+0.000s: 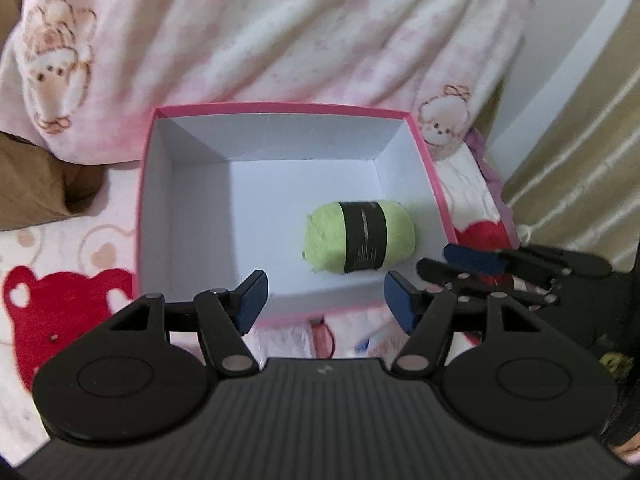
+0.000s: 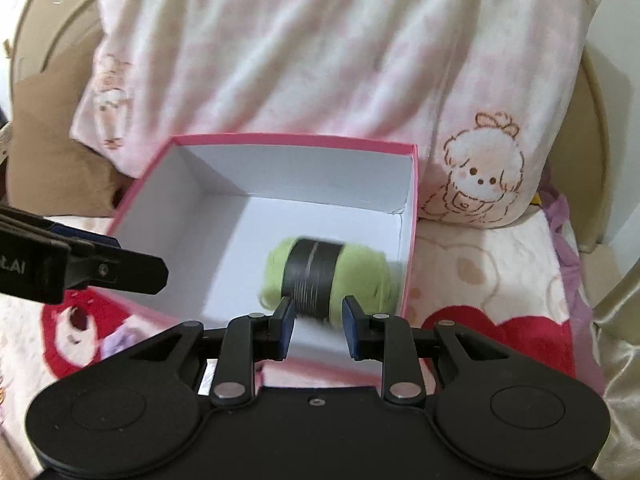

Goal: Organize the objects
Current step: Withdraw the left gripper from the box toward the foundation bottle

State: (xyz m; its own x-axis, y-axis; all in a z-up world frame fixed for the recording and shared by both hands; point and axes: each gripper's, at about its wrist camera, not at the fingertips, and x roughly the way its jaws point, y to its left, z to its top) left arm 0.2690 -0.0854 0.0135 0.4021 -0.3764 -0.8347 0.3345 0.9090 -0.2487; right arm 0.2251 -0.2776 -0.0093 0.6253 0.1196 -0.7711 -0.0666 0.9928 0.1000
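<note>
A pink box (image 1: pixel 280 106) with a white inside stands open on a bedspread. In it, toward the right wall, lies a light green ball of yarn (image 1: pixel 360 242) with a black label band, free of both grippers. My left gripper (image 1: pixel 326 300) hovers over the box's near edge, open and empty. My right gripper (image 1: pixel 452 266) is just outside the box's right corner. In the right wrist view the yarn (image 2: pixel 280 270) looks blurred beyond the right gripper (image 2: pixel 318 320). That gripper's pads stand close together with nothing between them. A finger of the left gripper (image 2: pixel 120 270) reaches in from the left.
A pink and white pillow with puppy drawings (image 1: pixel 280 32) (image 2: pixel 480 176) leans behind the box. The bedspread has red bear prints (image 1: pixel 60 300). A brown cushion (image 1: pixel 32 184) lies at the left and a striped curtain (image 1: pixel 580 160) hangs at the right.
</note>
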